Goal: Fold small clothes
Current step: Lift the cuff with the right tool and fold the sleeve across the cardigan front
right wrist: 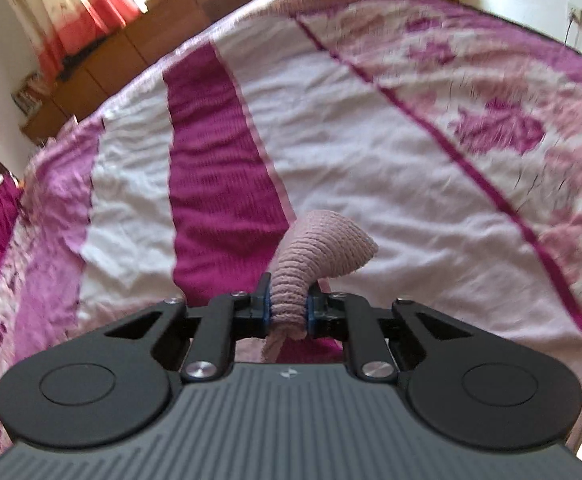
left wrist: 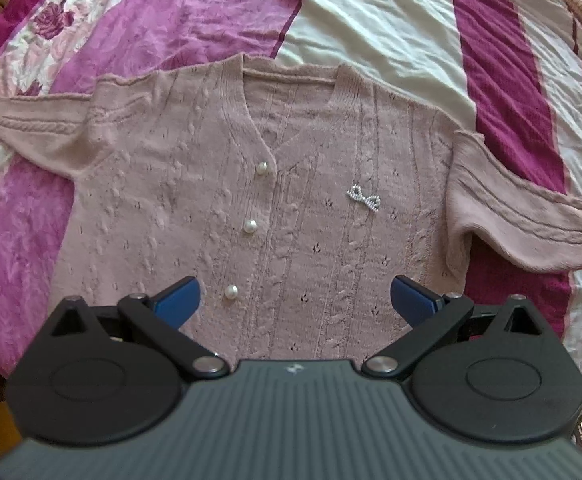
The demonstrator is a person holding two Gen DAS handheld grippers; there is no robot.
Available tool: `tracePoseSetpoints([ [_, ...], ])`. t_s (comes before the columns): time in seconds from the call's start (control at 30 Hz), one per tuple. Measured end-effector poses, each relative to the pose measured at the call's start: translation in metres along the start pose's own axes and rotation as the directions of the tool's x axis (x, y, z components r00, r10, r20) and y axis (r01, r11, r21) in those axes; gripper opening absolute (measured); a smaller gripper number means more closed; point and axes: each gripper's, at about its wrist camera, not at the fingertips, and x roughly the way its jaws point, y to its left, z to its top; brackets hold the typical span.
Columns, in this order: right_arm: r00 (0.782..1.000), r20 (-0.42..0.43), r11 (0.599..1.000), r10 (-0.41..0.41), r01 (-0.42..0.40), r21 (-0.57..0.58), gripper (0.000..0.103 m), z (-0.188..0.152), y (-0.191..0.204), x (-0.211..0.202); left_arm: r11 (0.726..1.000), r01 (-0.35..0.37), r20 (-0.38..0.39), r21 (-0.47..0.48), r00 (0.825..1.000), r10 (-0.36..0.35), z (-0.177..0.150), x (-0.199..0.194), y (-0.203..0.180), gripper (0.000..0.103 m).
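- R tongs clenching sleeve cuff, lifting it off bedspread.
- L tongs hanging released; cardigan lying at 12 o'clock, its sleeves running 9-to-3.

A home bedroom: bedspread, curtains, wooden headboard.
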Motion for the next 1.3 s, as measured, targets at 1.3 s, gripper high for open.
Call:
tracePoseSetpoints([
  [1.3,0.945,0.023,0.945,0.325,-0.324,-0.039,0.017,-0.051,0.280,-0.053,1.000,0.011,0.093,0.002,0.996,-0.011,0.029,-0.042,0.153,0.103],
])
